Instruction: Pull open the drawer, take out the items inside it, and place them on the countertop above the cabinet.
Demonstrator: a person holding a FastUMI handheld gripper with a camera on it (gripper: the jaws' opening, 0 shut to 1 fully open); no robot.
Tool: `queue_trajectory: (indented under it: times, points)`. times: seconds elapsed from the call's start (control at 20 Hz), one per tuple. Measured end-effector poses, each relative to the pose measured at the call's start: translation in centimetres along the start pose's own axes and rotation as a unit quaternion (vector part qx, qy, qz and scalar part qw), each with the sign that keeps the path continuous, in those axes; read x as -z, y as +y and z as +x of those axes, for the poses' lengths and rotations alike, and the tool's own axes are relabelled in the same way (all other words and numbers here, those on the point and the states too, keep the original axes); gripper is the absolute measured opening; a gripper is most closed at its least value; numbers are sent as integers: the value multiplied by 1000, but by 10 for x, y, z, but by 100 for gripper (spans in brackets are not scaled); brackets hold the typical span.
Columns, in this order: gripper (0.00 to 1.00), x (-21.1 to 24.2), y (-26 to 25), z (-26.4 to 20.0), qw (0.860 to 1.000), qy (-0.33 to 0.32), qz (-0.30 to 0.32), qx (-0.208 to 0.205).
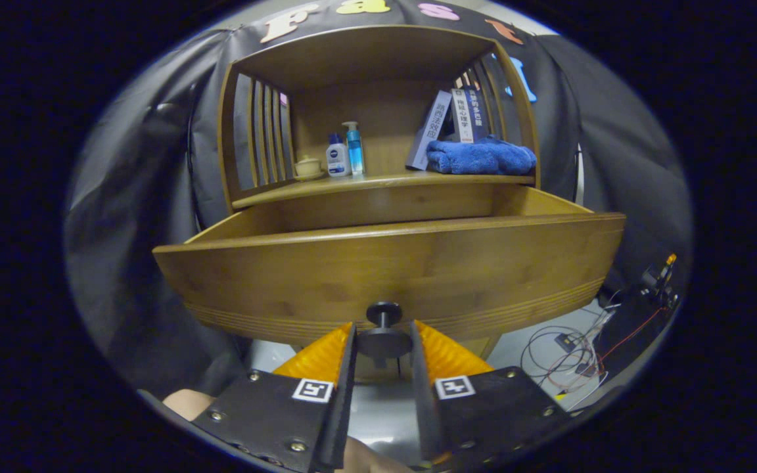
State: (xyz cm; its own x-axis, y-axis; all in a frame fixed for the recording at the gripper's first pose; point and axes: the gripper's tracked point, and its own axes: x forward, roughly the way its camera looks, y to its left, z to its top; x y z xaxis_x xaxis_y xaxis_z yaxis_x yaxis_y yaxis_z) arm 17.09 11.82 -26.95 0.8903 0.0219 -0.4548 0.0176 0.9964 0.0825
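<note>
At frame centre the drawer (391, 263) stands pulled out, the tool (383, 345) at lower centre clamped on its knob (384, 328), so opening looks done, while emptying it onto the surface (378, 180) above remains.

The hand-held gripper (383, 345) has its fingers set on either side of the round dark knob (384, 328), which fills the gap between them. Directly ahead, the broad bamboo drawer front (391, 269) blocks the way forward. Above its top edge the pulled-out drawer is open from above; its inside is hidden. Beyond, the wooden shelf (378, 182) is crowded: a small cream lidded jar (307, 167), a white bottle (337, 156) and a blue pump bottle (354, 148) ahead-left, leaning books (451, 125) and a folded blue towel (480, 157) ahead-right. Between bottles and books lies bare shelf. Loose cables (569, 351) trail low to the right.
</note>
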Motion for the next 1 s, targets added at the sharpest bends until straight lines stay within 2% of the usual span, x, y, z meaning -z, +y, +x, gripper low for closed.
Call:
queue_trajectory:
  times: [0.2,0.3,0.5,0.55,0.6,0.65,0.85,1.0]
  points:
    - [48,-40,1,-31,999,-25,-21,-4]
    - [48,-74,9,-40,998,-44,-35,-15]
    - [52,-142,29,-19,995,-62,-67,-39]
    - [52,-148,33,-8,995,-51,-70,-44]
    - [58,-152,35,5,996,-34,-72,-45]
    - [60,-153,36,19,996,-14,-75,-47]
    - [87,-132,32,74,988,99,-113,-32]
    - [87,-103,37,102,976,171,-131,-30]
